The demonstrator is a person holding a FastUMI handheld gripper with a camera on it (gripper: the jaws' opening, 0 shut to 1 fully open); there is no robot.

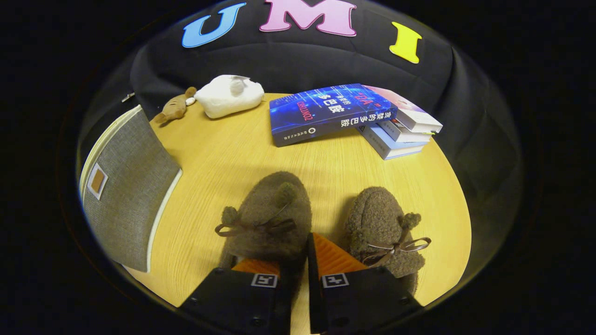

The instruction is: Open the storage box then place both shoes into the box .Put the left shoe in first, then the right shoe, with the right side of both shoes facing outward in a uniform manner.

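The gripper [298, 265] sits low over the wooden table [223, 163], its 2 fingers close together around the rear edge of the left shoe [272, 214]; whether both press on it cannot be told. The right shoe [384, 228] lies just beside. The grey storage box [128, 190] stands left, books [354, 118] and a plush toy [228, 95] beyond.

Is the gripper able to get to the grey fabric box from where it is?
Probably yes. The gripper sits narrowly open over the fuzzy brown shoes, and the grey fabric storage box stands off to their side with bare wooden table between.
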